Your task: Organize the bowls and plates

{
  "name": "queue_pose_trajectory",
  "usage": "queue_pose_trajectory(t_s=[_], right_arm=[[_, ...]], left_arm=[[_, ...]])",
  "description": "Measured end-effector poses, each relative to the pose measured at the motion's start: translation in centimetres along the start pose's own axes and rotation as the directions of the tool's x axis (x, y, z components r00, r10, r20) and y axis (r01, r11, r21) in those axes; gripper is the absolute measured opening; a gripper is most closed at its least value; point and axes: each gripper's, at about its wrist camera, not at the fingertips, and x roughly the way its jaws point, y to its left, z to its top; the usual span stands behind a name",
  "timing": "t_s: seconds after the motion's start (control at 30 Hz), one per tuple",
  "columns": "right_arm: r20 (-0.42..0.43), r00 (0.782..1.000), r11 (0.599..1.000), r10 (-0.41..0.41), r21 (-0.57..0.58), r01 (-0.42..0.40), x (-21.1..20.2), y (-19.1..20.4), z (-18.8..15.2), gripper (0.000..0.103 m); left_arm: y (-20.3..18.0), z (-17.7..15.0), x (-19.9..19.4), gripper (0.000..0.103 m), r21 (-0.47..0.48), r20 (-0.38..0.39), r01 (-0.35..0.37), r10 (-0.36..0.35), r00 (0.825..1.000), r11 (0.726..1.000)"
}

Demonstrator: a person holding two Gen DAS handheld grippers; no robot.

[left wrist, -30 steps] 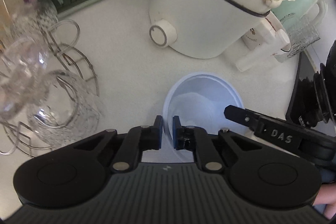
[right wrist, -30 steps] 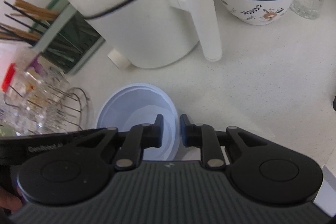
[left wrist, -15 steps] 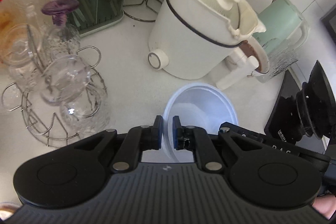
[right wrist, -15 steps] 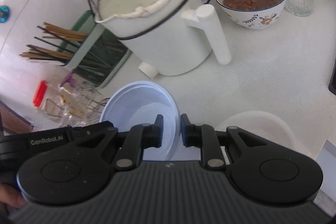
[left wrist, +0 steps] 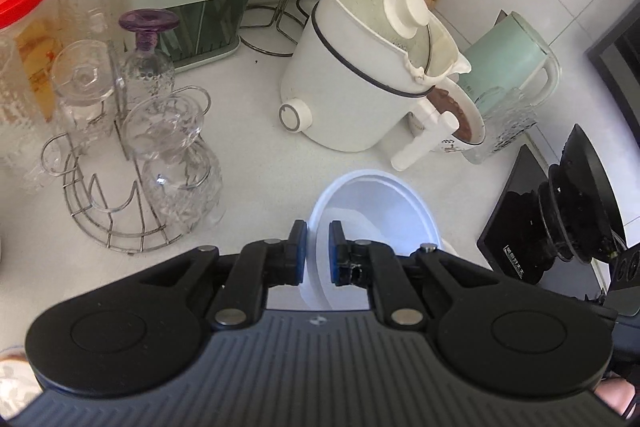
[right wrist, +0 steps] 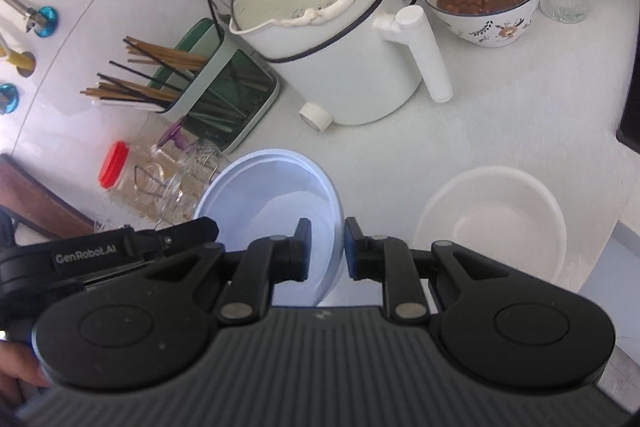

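The pale blue bowl (left wrist: 376, 203) is held above the white counter (left wrist: 256, 131), in front of the white electric pot (left wrist: 360, 83). Its left rim is clamped by the left gripper (left wrist: 317, 251) and its right rim by the right gripper (right wrist: 327, 249). A white bowl (right wrist: 496, 223) is seen resting on the counter to the right.

The bowl (right wrist: 496, 223) sits right of the basin (right wrist: 272, 195), before the pot (right wrist: 332, 67).

Pale blue bowl (right wrist: 276, 195) (empty, tilted) aloft beside white bowl (right wrist: 496, 223) on counter
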Motion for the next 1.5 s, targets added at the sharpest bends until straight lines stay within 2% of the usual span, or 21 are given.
queue_pose_trajectory(t_s=[0.37,0.63,0.8,0.9,1.0,1.3,1.4,1.47,1.5], right_arm=[[-0.041,0.999,0.998,0.034,-0.044,-0.036,0.2,1.6,-1.3,0.020],[-0.104,0.993,0.995,0.053,-0.080,-0.061,1.3,3.2,-2.3,0.020],[-0.178,0.984,0.991,0.026,-0.123,-0.048,2.4,4.5,-3.8,0.022],[-0.220,0.975,0.988,0.020,-0.143,-0.053,2.9,5.1,-4.9,0.022],[-0.227,0.974,0.981,-0.007,-0.191,-0.037,3.1,5.8,-5.8,0.022],[-0.241,0.969,0.982,-0.048,-0.189,0.002,3.5,5.8,-6.7,0.022],[-0.229,0.972,0.982,-0.045,-0.187,0.002,3.3,5.8,-6.7,0.022],[-0.216,0.976,0.985,-0.036,-0.175,-0.003,3.1,5.9,-6.6,0.025],[-0.205,0.978,0.985,-0.035,-0.174,-0.002,3.0,5.9,-6.6,0.030]], left_arm=[[1.8,-2.6,-2.6,0.011,-0.073,0.019,-0.040,0.041,0.999,0.997],[3.8,-4.2,-4.3,0.012,-0.129,0.023,-0.078,0.082,0.996,0.989],[5.0,-5.6,-4.7,0.012,-0.155,-0.007,-0.113,0.113,0.994,0.981],[5.6,-6.5,-4.6,0.012,-0.162,-0.048,-0.160,0.154,0.987,0.974],[6.4,-7.4,-4.5,0.012,-0.180,-0.072,-0.166,0.156,0.985,0.969],[6.9,-8.8,-3.9,0.012,-0.173,-0.109,-0.172,0.155,0.982,0.970],[7.0,-8.8,-3.8,0.020,-0.182,-0.120,-0.160,0.140,0.983,0.970],[6.9,-8.7,-4.0,0.038,-0.175,-0.107,-0.157,0.140,0.984,0.972],[6.8,-8.7,-4.2,0.041,-0.168,-0.098,-0.161,0.146,0.984,0.973]])
